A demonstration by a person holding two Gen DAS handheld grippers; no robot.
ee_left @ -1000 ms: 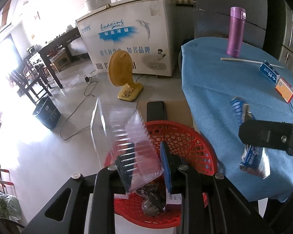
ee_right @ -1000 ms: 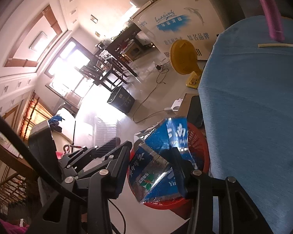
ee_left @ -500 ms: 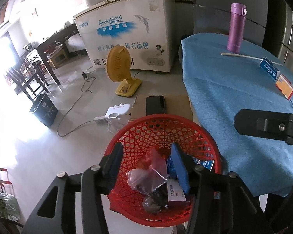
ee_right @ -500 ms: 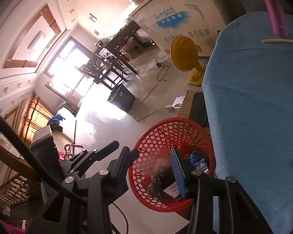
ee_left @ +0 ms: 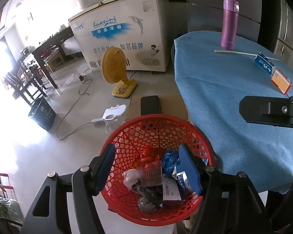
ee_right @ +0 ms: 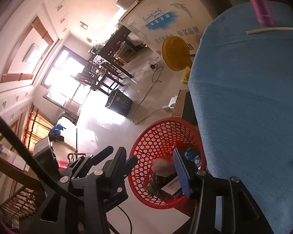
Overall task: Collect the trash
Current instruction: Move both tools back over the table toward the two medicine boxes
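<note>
A red mesh basket (ee_left: 127,134) stands on the floor beside the blue-clothed table (ee_left: 224,97); it also shows in the right wrist view (ee_right: 146,142). Inside lie a clear plastic container (ee_left: 150,174), a blue wrapper (ee_left: 171,160), a white bag, a small box and dark scraps. My left gripper (ee_left: 146,167) is open and empty, right above the basket. My right gripper (ee_right: 152,167) is open and empty over the basket too; its body shows in the left wrist view (ee_left: 271,113). On the table lie a blue carton (ee_left: 264,64), an orange-and-white box (ee_left: 281,81) and a straw (ee_left: 244,53).
A purple flask (ee_left: 229,24) stands at the table's far edge. On the floor are a yellow fan (ee_left: 115,70), a black phone (ee_left: 149,105) on cardboard, a white power strip (ee_left: 112,115) with cords, and a dark bin (ee_left: 42,113). A white chest freezer (ee_left: 123,33) stands behind.
Both grippers opened. The clear plastic container left my left gripper and the blue wrapper left my right gripper; both now lie in the basket.
</note>
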